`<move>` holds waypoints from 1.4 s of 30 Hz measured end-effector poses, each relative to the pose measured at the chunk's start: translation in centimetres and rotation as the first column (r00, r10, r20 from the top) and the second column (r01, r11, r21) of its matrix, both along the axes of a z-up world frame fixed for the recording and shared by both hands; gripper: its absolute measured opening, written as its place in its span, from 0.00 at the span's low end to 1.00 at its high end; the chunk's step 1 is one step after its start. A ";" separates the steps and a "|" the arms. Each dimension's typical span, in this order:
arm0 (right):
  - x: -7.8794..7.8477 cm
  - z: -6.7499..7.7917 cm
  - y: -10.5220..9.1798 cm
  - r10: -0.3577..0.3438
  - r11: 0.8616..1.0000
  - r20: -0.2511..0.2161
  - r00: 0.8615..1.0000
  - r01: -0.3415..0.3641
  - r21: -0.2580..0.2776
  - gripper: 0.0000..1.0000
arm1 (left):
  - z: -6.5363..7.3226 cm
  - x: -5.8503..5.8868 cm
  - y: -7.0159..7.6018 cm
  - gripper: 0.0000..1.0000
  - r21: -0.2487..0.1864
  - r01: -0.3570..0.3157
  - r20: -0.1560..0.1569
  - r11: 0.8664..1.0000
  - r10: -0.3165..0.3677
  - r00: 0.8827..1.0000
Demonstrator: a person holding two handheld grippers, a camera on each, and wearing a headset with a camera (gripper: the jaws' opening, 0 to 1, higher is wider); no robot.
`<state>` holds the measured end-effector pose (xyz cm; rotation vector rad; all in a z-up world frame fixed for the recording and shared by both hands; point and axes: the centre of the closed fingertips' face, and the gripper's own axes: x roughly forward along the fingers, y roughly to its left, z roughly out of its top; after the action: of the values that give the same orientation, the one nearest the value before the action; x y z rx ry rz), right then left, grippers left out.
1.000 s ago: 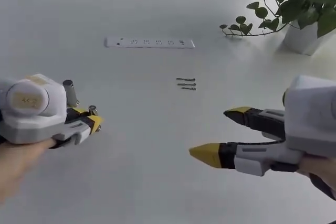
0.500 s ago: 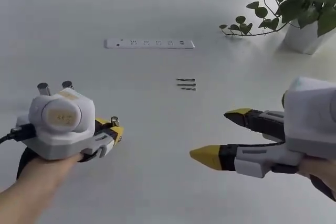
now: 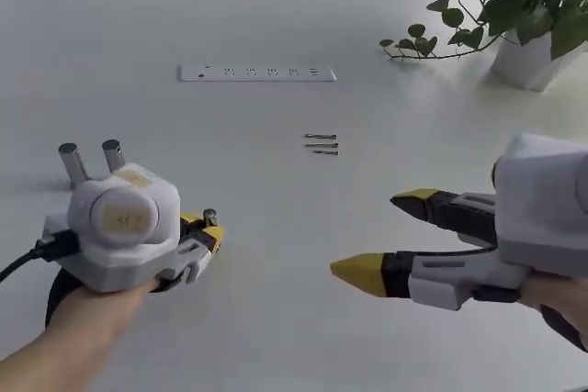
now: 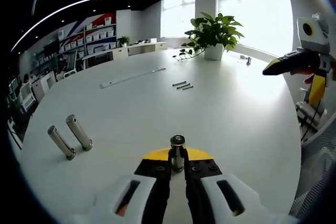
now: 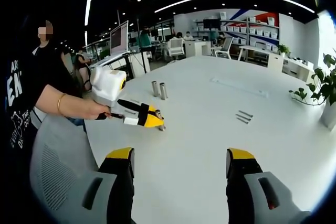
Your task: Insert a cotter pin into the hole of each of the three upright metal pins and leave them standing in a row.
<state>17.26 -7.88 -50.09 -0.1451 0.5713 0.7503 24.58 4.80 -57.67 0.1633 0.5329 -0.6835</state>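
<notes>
My left gripper (image 3: 208, 229) (image 4: 177, 164) is shut on one upright metal pin (image 4: 177, 152) (image 3: 210, 218), just over the white table at the left. Behind it, two more metal pins (image 3: 90, 162) (image 4: 70, 135) (image 5: 158, 89) stand side by side. Three small cotter pins (image 3: 322, 144) (image 4: 182, 85) (image 5: 243, 116) lie in a group at the table's middle. At the right, my right gripper (image 3: 390, 238) (image 5: 178, 161) hovers over the table, open, with nothing between its jaws. It points left toward the left gripper (image 5: 149, 119).
A white power strip (image 3: 256, 72) lies beyond the cotter pins. A potted plant (image 3: 519, 16) stands at the far right corner, its vine trailing onto the table. Bare table lies between the two grippers.
My left gripper has carried the metal pin right and toward me, away from the other two pins, which now stand uncovered. The right gripper has held still.
</notes>
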 end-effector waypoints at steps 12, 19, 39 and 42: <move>0.1 -0.1 0.0 -0.001 1.000 -0.001 1.000 0.001 0.000 0.69 | -0.3 0.1 0.1 0.08 0.021 0.018 0.016 1.000 -0.018 1.000; 0.1 -0.2 -0.1 -0.002 1.000 -0.006 1.000 0.001 -0.004 0.69 | -0.6 0.1 0.1 0.14 0.032 0.032 0.021 0.999 -0.032 0.999; 3.3 -1.0 -2.7 -0.001 0.994 -0.046 0.999 -0.004 -0.108 0.57 | 2.6 -1.8 1.0 0.54 -0.033 0.102 0.030 0.994 -0.101 0.994; 4.3 -1.3 -2.9 0.009 0.995 -0.054 0.999 -0.014 -0.103 0.53 | 3.1 -2.2 1.2 0.58 -0.041 0.113 0.037 0.993 -0.111 0.993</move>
<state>21.53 -10.75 -51.41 -0.2245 0.6606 0.7378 22.41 6.04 -54.56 0.1655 0.4781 -0.7994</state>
